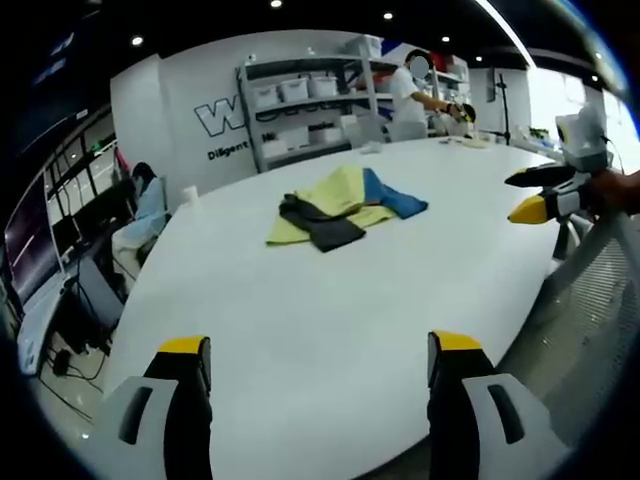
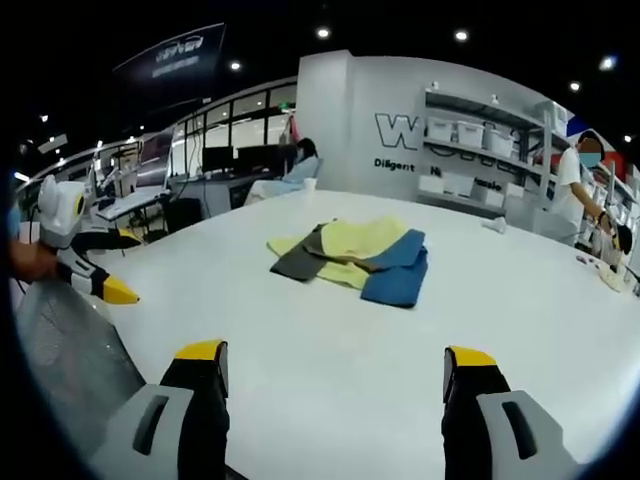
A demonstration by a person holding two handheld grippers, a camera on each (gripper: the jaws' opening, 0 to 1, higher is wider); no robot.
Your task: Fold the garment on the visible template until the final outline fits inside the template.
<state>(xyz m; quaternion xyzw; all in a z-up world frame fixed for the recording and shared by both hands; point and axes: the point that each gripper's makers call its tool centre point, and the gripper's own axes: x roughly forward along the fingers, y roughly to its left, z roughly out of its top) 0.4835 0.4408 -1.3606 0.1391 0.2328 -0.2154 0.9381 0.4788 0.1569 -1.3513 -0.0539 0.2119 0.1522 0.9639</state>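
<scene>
A crumpled garment [image 1: 340, 208] in yellow, dark grey and blue lies bunched on the white table [image 1: 300, 310], well ahead of both grippers. In the right gripper view the same garment [image 2: 357, 256] sits mid-table, its blue part toward the right. My left gripper [image 1: 320, 360] hovers open above the near table edge, nothing between its yellow-tipped jaws. My right gripper [image 2: 335, 370] is open too, empty, at the near edge. The right gripper [image 1: 535, 195] enters the left gripper view from the right, and the left gripper [image 2: 105, 270] enters the right gripper view from the left. I see no template outline.
Shelving with white bins [image 1: 310, 105] stands behind the table, with a person [image 1: 410, 95] at it. Another person sits at a desk [image 1: 145, 205] to the far left. Small items [image 1: 455, 140] lie on the table's far end. A white cup [image 2: 310, 184] stands at the far edge.
</scene>
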